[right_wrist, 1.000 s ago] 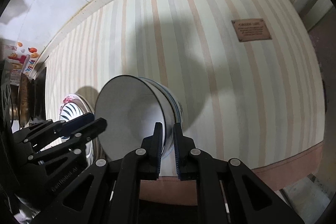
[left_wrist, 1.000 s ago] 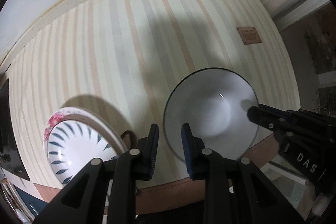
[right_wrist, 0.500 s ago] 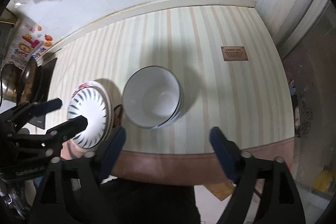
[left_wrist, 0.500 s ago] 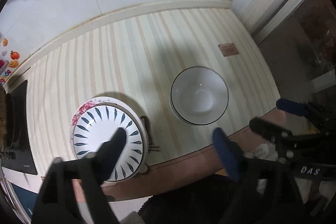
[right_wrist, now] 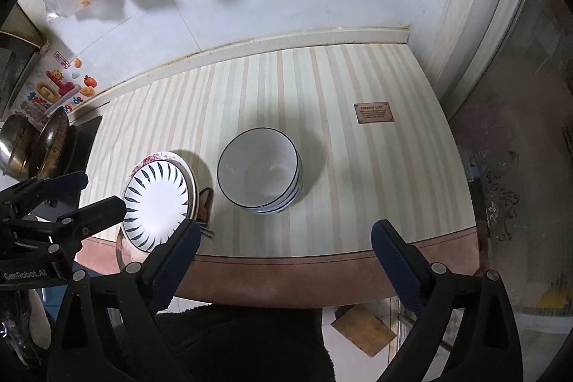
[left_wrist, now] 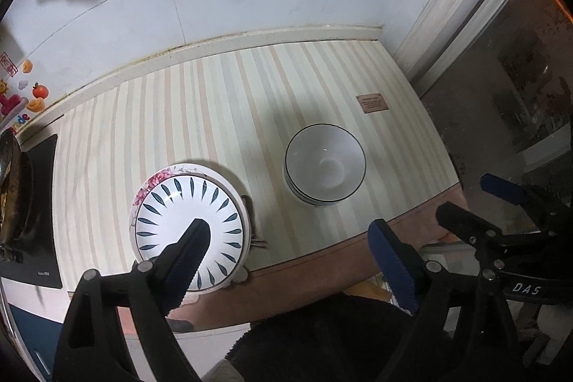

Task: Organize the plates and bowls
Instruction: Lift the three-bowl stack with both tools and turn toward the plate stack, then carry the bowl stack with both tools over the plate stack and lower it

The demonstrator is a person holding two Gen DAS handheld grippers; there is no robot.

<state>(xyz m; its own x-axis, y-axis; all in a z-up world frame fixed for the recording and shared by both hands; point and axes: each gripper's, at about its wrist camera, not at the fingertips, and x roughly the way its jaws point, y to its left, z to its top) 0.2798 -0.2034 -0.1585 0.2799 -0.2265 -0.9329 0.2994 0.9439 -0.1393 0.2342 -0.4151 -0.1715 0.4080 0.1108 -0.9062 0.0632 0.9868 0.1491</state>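
Lower plate (left_wrist: 229, 183) mostly covered by the leaf-patterned plate (left_wrist: 189, 224) on top; only a flowered rim showing. Number of nested bowls (right_wrist: 259, 172) unclear. Small brown thing (right_wrist: 205, 203) half hidden behind the plates, not identifiable. Label (right_wrist: 373, 112) print too small to read. Pan (right_wrist: 50, 142) cut off at the edge.

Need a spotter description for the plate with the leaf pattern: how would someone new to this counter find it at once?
Start at the striped mat covering the counter. Two stacks sit near its front edge: the white bowls and, on the stove side, the plates. The leaf-pattern plate tops that flat stack, ringed with dark blue dashes, over a plate with pink flowers.
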